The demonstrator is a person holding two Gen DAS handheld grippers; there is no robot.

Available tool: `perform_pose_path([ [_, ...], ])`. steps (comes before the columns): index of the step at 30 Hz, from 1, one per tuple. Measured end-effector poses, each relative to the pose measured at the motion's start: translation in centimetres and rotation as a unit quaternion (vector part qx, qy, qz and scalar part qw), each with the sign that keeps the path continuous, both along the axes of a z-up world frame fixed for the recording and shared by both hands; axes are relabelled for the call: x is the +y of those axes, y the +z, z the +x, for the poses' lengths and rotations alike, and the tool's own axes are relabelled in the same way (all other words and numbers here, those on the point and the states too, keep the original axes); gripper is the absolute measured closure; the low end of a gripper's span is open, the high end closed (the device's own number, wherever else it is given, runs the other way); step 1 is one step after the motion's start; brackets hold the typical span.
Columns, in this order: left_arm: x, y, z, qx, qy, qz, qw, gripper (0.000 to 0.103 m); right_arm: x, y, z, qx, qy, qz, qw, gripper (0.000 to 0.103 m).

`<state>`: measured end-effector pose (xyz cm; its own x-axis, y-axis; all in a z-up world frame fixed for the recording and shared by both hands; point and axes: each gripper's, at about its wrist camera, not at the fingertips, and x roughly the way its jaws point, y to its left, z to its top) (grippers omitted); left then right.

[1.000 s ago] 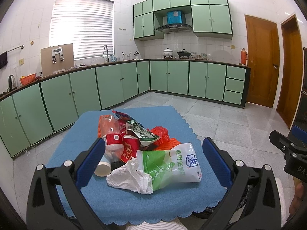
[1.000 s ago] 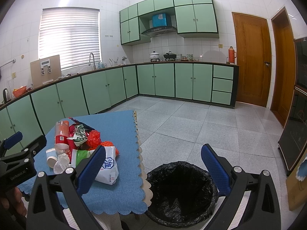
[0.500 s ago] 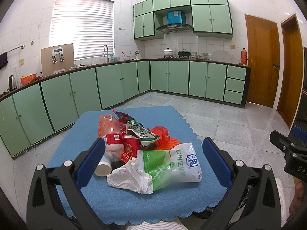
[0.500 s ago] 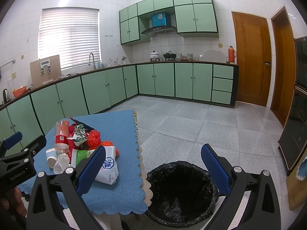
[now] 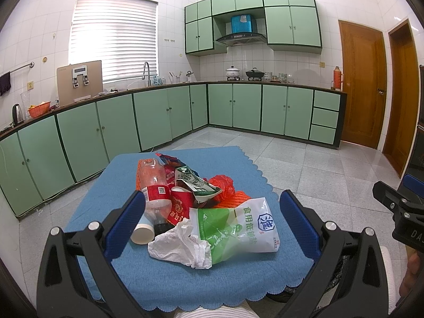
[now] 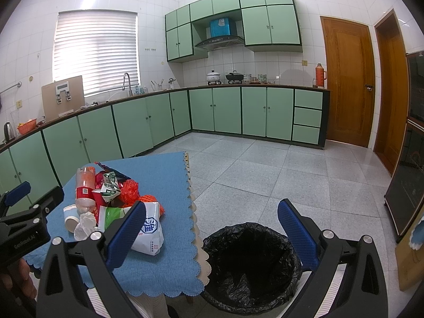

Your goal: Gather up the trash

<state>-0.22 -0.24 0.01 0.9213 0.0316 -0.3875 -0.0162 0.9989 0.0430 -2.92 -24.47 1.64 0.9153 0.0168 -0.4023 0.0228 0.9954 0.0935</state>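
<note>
Trash pile [image 5: 190, 201] heaped mid-table, loose; your grab at white bag [image 5: 238, 230] may drag crumpled tissue [image 5: 182, 246] or roll bottle [image 5: 153, 185] off cloth. Bin [image 6: 251, 265] just right of table [image 6: 164, 265], black liner, nothing visible inside. Left gripper [image 5: 212, 220] and right gripper [image 6: 212, 228] both spread wide, holding nothing

Right tool [image 6: 212, 222] spread wide (empty), over black-lined bin [image 6: 250, 262]; trash pile [image 6: 114, 201] left

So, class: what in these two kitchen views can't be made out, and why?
- Trash bin floor: right wrist view, lost in the black liner's shadow.
- Paper cup: left wrist view, partly behind the left gripper's fingers.
- Red cup print: too small to read.
</note>
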Motion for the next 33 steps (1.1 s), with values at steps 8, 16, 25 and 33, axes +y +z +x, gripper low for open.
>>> perform_pose_path([
  [8,0.0,0.0,0.0,0.0,0.0,0.0,1.0,0.005,0.0,0.0,0.0,0.0,0.0,0.001,1.0,0.006],
  [16,0.0,0.0,0.0,0.001,0.0,0.0,1.0,0.005,-0.2,0.1,0.1,0.0,0.003,0.001,1.0,0.006],
  [25,1.8,-0.4,0.9,0.001,0.018,-0.009,0.9998,0.005,0.8,-0.2,1.2,0.004,0.02,0.009,1.0,0.006],
  [33,7.9,-1.9,3.4,0.019,0.101,-0.001,0.9947,0.005,2.6,0.1,4.8,0.008,0.07,0.023,0.997,0.008],
])
